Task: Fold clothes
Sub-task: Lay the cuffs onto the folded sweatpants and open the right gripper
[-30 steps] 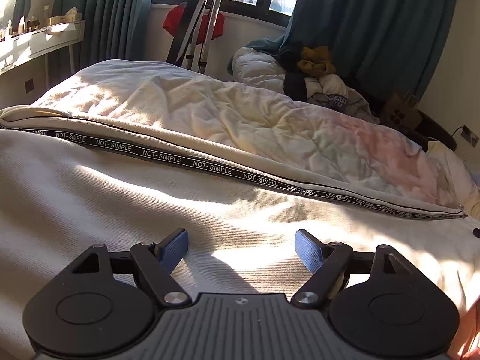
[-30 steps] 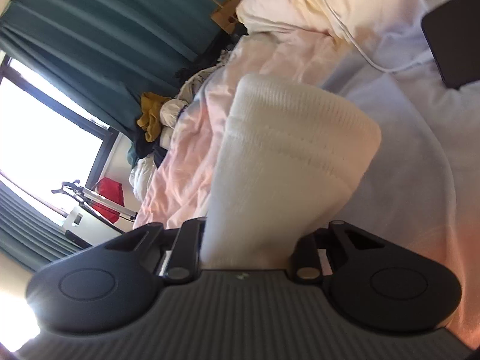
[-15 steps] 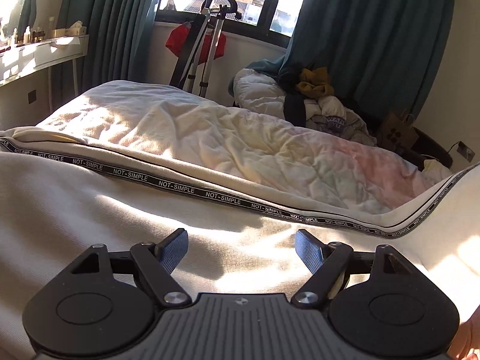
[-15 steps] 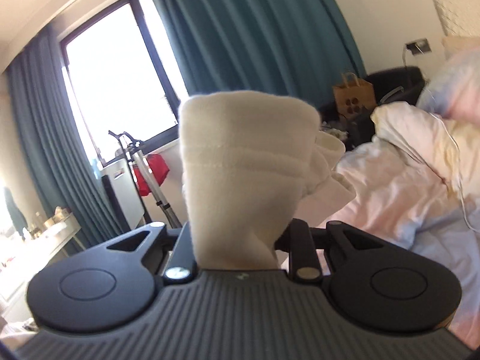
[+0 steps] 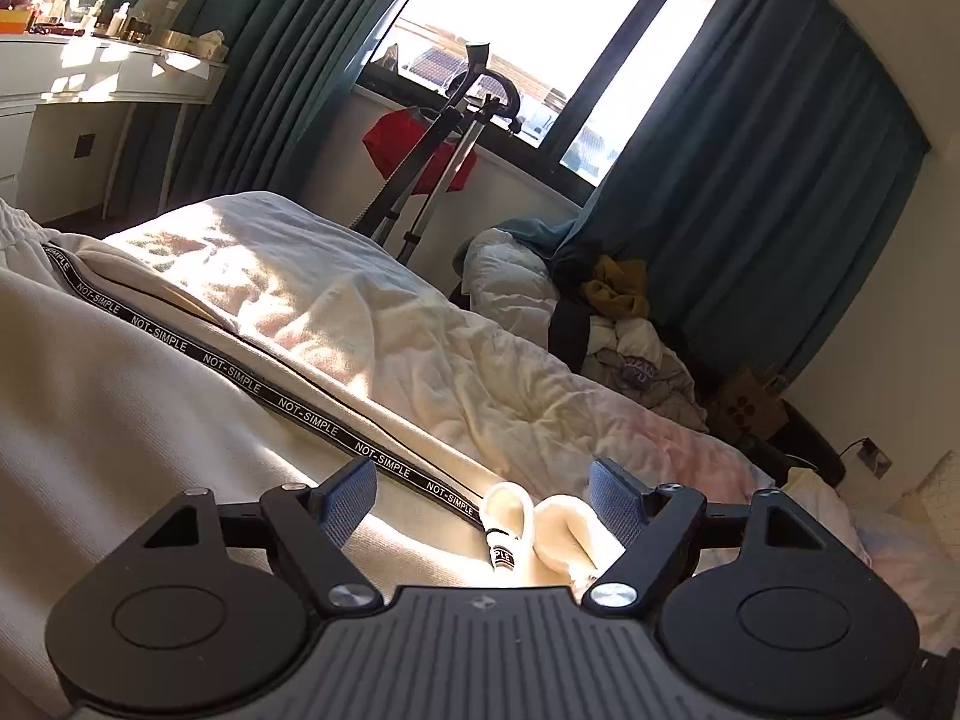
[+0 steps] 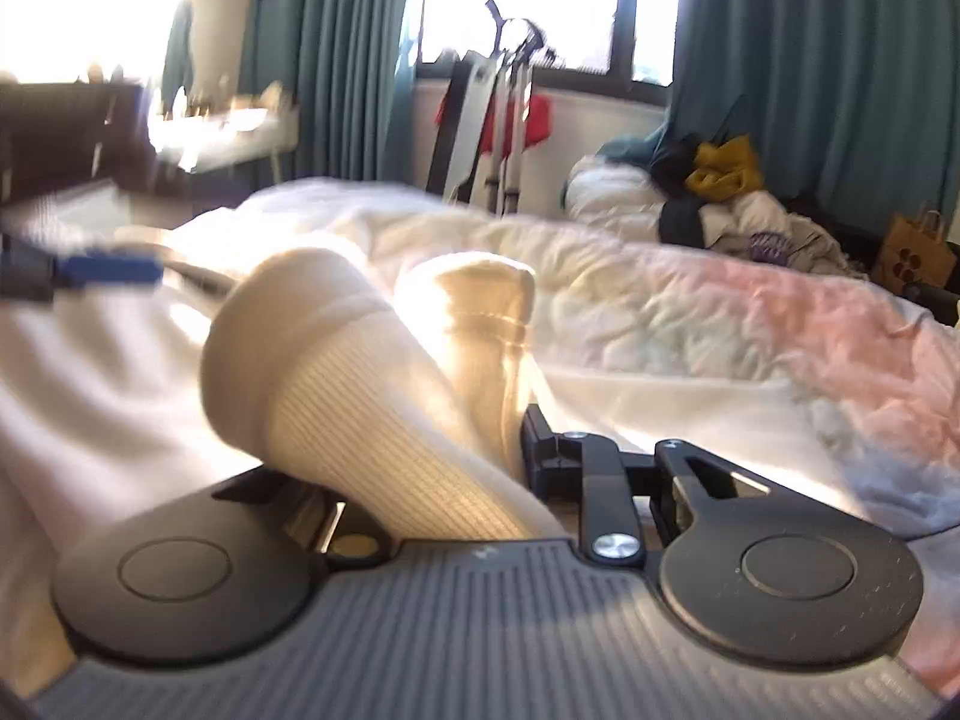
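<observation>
Jaws first: my right gripper [image 6: 420,420] is clamped on the ribbed cuffs [image 6: 372,360] of the cream trousers [image 5: 120,420], while my left gripper [image 5: 480,501] has its jaws spread apart with nothing between them, hovering low over the cloth.

Largest is the bed [image 5: 420,348], its rumpled quilt running toward the window end. The trousers lie along the near edge of it, their black printed stripe [image 5: 288,405] slanting across the fabric. Smallest is the bunched cuff end, just ahead of my left jaws.

I judge this to be the lengthwise fold, leg ends carried toward the waistband [image 5: 15,228] at the far left edge. To do it well I should keep the cuffs pinched evenly, lay them square along the stripe, and use the left jaws to pin the fold line flat before letting go.
</observation>
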The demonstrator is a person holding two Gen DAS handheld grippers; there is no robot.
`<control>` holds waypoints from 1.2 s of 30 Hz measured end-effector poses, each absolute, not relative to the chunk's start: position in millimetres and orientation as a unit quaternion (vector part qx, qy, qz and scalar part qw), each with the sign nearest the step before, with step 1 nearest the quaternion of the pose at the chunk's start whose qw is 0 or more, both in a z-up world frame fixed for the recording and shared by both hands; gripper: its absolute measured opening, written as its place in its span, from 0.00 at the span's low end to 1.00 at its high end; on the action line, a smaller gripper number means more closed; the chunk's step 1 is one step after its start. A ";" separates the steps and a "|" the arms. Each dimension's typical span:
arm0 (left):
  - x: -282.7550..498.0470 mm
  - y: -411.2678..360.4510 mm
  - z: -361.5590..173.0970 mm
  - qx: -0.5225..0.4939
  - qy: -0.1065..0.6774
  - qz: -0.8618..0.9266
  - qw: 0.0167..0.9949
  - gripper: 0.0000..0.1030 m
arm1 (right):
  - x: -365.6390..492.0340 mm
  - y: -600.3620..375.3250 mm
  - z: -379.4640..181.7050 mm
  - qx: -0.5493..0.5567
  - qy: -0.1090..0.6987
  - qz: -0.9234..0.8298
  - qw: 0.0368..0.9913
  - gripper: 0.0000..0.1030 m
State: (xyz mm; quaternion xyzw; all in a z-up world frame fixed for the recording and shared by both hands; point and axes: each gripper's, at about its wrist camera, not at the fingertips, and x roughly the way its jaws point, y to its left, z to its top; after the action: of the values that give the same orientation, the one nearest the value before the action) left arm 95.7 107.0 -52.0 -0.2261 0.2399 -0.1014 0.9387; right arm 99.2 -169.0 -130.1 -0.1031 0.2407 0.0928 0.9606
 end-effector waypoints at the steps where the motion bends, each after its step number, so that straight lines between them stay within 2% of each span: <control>1: 97.3 104.8 -54.3 -0.222 0.246 -0.104 0.938 0.78 | 94.1 -161.6 -138.9 -0.134 0.234 0.092 0.958 0.26; 2: 99.0 102.5 -57.0 -0.220 0.252 -0.107 0.936 0.78 | 89.7 -157.8 -142.2 -0.156 0.227 0.094 0.957 0.29; 4: 103.3 97.5 -63.5 -0.222 0.266 -0.119 0.930 0.78 | 84.6 -154.6 -134.5 -0.164 0.228 0.113 0.953 0.41; 8: 109.6 87.7 -71.5 -0.219 0.282 -0.139 0.924 0.78 | 78.4 -151.2 -113.5 -0.171 0.257 0.160 0.938 0.49; 12: 110.5 82.4 -81.6 -0.219 0.295 -0.142 0.919 0.78 | 58.6 -157.7 -103.0 -0.143 0.299 0.244 0.911 0.72; 17: 115.9 70.7 -96.2 -0.205 0.320 -0.134 0.915 0.78 | 30.9 -170.3 -102.8 -0.129 0.300 0.305 0.894 0.73; 21: 117.0 62.0 -100.4 -0.194 0.324 -0.137 0.916 0.78 | 38.7 -180.9 -117.2 -0.013 0.346 0.332 0.877 0.73; 26: 114.1 61.1 -97.7 -0.204 0.315 -0.137 0.917 0.78 | 51.2 -189.2 -115.9 0.054 0.353 0.357 0.863 0.73; 30: 113.6 62.1 -94.8 -0.207 0.316 -0.137 0.916 0.78 | 43.4 -197.4 -99.1 0.048 0.304 0.339 0.889 0.72; 32: 113.4 55.7 -91.8 -0.166 0.319 -0.129 0.924 0.78 | 38.5 -201.5 -90.0 0.042 0.276 0.328 0.903 0.72; 36: 115.4 53.1 -96.5 -0.148 0.330 -0.117 0.925 0.78 | 32.6 -202.3 -78.9 -0.002 0.233 0.296 0.926 0.71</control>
State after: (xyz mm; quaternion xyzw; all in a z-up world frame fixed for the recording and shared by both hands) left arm 115.4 53.1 -96.5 -0.1480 0.3297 -0.1172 0.9250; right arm 32.6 -202.3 -78.9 -0.0016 0.2326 0.2962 0.9264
